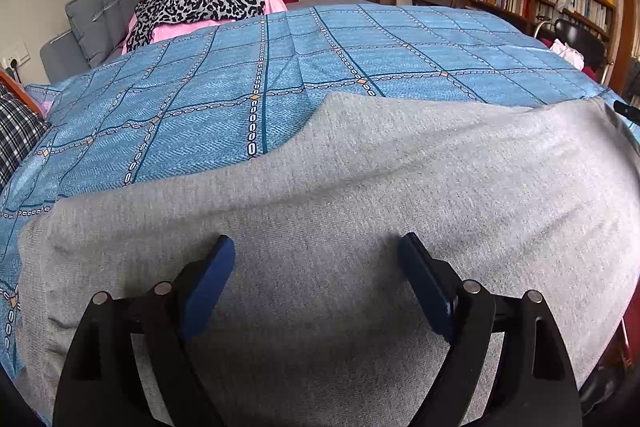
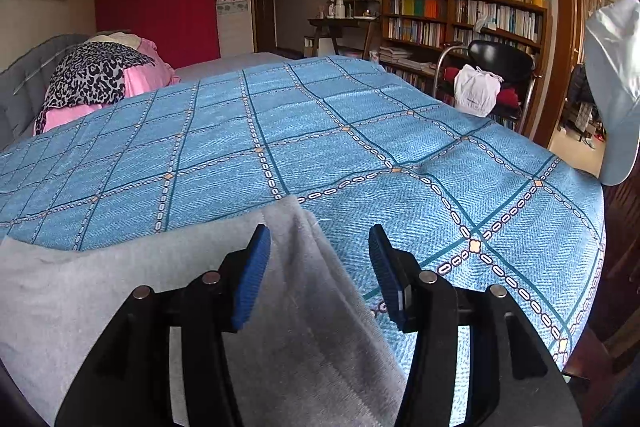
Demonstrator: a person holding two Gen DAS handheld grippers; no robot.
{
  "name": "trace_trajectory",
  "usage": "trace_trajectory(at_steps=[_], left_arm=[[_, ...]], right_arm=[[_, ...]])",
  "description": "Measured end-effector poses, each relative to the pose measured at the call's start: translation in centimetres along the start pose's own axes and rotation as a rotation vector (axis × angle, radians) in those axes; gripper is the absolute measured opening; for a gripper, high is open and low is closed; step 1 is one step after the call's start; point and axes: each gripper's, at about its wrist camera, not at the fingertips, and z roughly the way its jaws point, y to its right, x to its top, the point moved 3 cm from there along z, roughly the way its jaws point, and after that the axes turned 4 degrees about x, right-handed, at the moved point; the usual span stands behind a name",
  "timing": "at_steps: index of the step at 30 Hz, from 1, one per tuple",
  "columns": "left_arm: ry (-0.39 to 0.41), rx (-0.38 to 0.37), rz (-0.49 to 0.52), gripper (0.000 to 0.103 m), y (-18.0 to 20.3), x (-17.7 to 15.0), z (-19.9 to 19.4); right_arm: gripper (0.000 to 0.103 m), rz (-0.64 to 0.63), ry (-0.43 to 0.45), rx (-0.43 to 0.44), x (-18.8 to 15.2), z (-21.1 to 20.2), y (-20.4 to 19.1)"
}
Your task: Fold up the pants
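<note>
Grey knit pants point(image 1: 360, 195) lay spread flat on the blue checked bedspread point(image 1: 224, 99), near the front edge of the bed. Left gripper point(image 1: 316, 247) hovered above the broad middle of the cloth, jaws wide apart, nothing between the pads. Right gripper point(image 2: 320, 239) stood over a peaked corner of the pants point(image 2: 288, 227), jaws parted, the cloth edge lying between the pads but not pinched; looked like a release after laying a fold.

Judged as: one fold set down, garment resting as a wide panel, further folding not yet done. Next move likely called for fresh grips on one end of the panel, both edges pinched through all layers, then carried across evenly to keep the hems aligned and wrinkles out.

No brand or label seen on the pants. Book spines on the bookshelf point(image 2: 460, 19) too small to read.
</note>
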Motion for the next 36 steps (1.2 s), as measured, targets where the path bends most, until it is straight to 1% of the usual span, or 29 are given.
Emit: trace_trajectory(at_steps=[4,7,9,11,13,15,17,22,28,36], left_arm=[[0.01,0.016,0.008,0.084,0.2,-0.2,-0.2],[0.014,0.021,0.009,0.084,0.3,-0.1,-0.2],[0.015,0.021,0.008,0.084,0.3,-0.2,-0.2],[0.016,0.021,0.008,0.084,0.3,-0.2,-0.2],[0.016,0.022,0.009,0.084,0.3,-0.2,-0.2],[0.017,0.027,0.011,0.084,0.4,-0.2,-0.3],[0.019,0.032,0.015,0.084,0.4,-0.2,-0.3],[0.018,0.05,0.021,0.085,0.6,0.0,-0.3],[0.028,0.102,0.052,0.085,1.4,0.3,-0.7],[0.035,0.08,0.069,0.084,3.0,1.1,-1.0]], right_arm=[[0.055,-0.043,0.011,0.066,-0.7,-1.8,-2.4],[0.056,-0.056,-0.021,0.13,-1.9,-2.0,-3.9],[0.056,-0.074,-0.04,0.148,-2.8,-1.8,-4.8],[0.056,-0.096,-0.058,0.138,-3.6,-1.1,-5.3],[0.056,-0.092,-0.09,0.131,-4.4,0.0,-5.2],[0.058,-0.065,-0.105,0.155,-4.7,0.9,-4.5],[0.058,-0.059,-0.106,0.163,-4.9,1.1,-4.5],[0.059,-0.084,-0.099,0.141,-5.1,1.2,-4.9],[0.059,-0.079,-0.085,0.14,-5.2,1.1,-4.7],[0.06,-0.069,-0.068,0.146,-5.3,0.9,-4.5]])
